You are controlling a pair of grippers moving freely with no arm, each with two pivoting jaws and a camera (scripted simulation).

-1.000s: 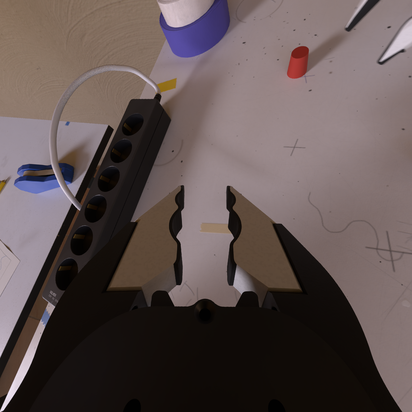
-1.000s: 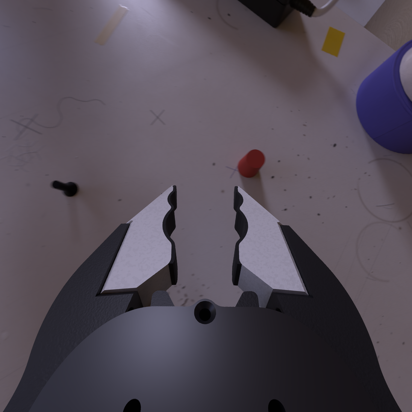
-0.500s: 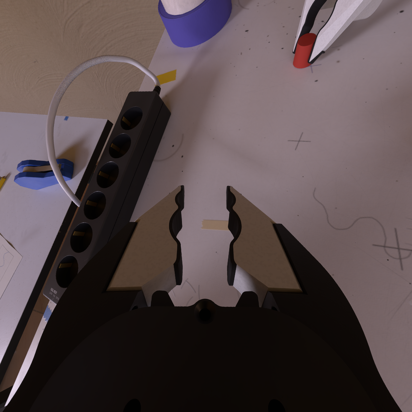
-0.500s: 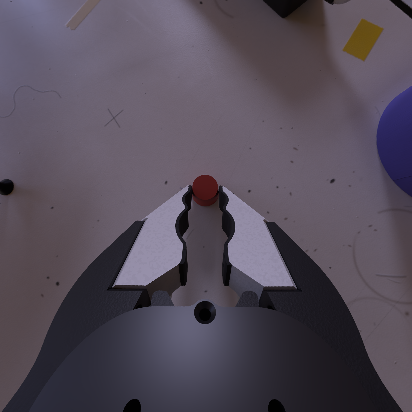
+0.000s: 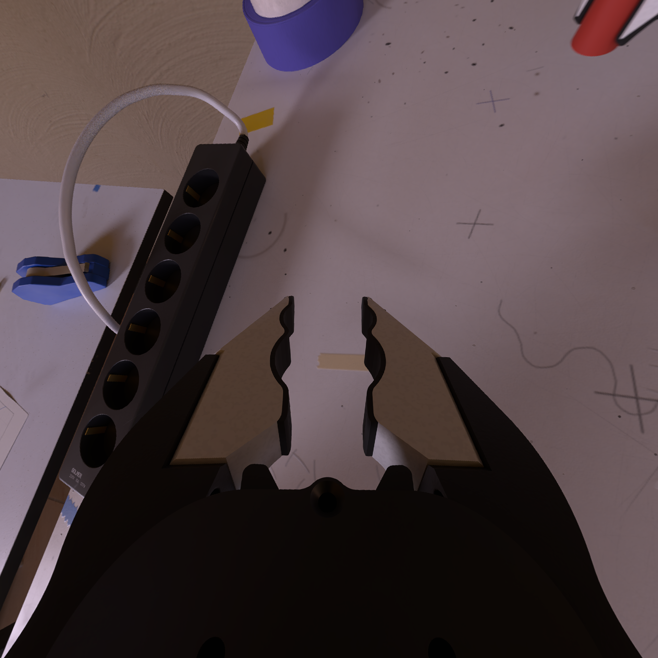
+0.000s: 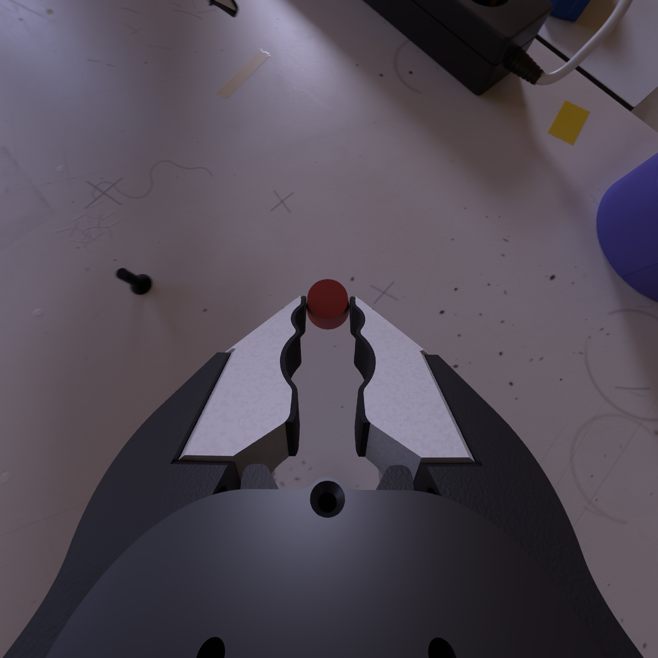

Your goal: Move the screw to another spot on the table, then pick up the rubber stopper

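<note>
- The right tongs [image 6: 327,305] pinch the red rubber stopper [image 6: 327,302] at their very tips, closed only as far as its sides allow.
- The stopper's long axis runs along the line of the tongs, round end facing the wrist camera; the left wrist view shows it [image 5: 601,30] near the far right corner of the worktop [image 5: 409,199], apparently lifted clear.
- The black screw [image 6: 134,281] lies on its side to the left of the right tongs, well apart from the stopper.
- The left tongs [image 5: 327,306] hover open and empty beside the black power strip [image 5: 167,302], near the worktop's left edge.
- A blue tape roll [image 5: 302,39] sits at the far edge.
- The right tongs have the stopper; what remains looks like keeping the tip grip secure.
</note>
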